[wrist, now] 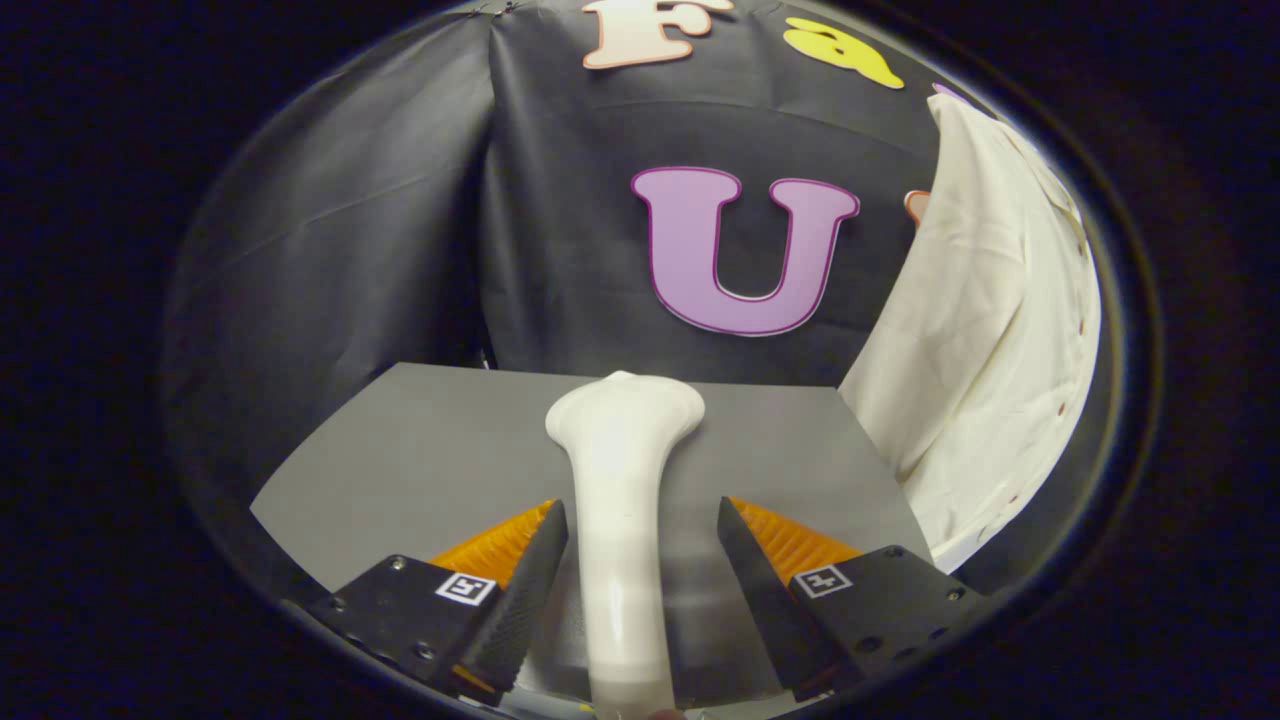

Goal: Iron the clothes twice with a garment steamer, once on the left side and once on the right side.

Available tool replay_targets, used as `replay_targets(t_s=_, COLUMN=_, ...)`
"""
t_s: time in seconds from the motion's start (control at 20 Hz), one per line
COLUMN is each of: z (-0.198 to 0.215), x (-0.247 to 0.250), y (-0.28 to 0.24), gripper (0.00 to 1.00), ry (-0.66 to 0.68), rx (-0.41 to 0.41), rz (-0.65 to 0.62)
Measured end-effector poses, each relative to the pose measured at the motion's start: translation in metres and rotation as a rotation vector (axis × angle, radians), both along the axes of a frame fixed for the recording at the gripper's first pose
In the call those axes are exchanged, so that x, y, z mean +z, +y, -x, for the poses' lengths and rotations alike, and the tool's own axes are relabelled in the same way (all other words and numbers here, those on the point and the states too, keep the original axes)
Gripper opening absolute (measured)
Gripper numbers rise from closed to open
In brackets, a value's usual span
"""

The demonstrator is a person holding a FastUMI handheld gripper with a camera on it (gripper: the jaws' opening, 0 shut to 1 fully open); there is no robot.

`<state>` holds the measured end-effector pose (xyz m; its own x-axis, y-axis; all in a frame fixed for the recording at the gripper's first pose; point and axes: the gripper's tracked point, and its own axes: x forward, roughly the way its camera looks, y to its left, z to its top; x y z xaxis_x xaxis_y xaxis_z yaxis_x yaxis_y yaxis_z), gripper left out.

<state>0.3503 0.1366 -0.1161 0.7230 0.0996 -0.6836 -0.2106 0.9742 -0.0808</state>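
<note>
A white garment steamer (622,430) lies on the grey table (420,450), its handle running back between my fingers and its wider head pointing away toward the booth wall. My gripper (640,510) is open around the handle. The left finger sits close beside the handle, and a clear gap shows between the handle and the right finger. A cream-white garment (990,320) hangs to the right, beyond the right finger, with its lower edge reaching down past the table's right side.
The table's far edge meets the black cloth wall (560,250) just beyond the steamer's head. Bare grey tabletop stretches to the left of the steamer.
</note>
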Motion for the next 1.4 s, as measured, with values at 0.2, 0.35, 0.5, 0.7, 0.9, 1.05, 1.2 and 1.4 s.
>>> replay_targets(t_s=0.2, z=0.004, x=-0.01, y=0.01, gripper=0.72, ry=0.039, rx=-0.01, rz=-0.093)
replay_targets(t_s=0.35, z=0.003, x=0.0, y=0.004, gripper=0.42, ry=-0.001, rx=-0.026, rz=-0.13)
replay_targets(t_s=0.5, z=0.005, x=0.026, y=0.007, gripper=0.4, ry=-0.093, rx=-0.014, rz=-0.197)
replay_targets(t_s=0.7, z=0.02, x=0.06, y=-0.002, gripper=0.39, ry=-0.17, rx=-0.001, rz=-0.243)
replay_targets(t_s=0.9, z=0.056, x=0.094, y=-0.016, gripper=0.37, ry=-0.314, rx=-0.07, rz=-0.236)
replay_targets(t_s=1.05, z=0.077, x=0.118, y=-0.025, gripper=0.37, ry=-0.376, rx=-0.108, rz=-0.284)
replay_targets(t_s=1.2, z=0.089, x=0.148, y=-0.036, gripper=0.37, ry=-0.422, rx=-0.108, rz=-0.291)
replay_targets(t_s=1.4, z=0.097, x=0.17, y=-0.073, gripper=0.37, ry=-0.477, rx=-0.129, rz=-0.183)
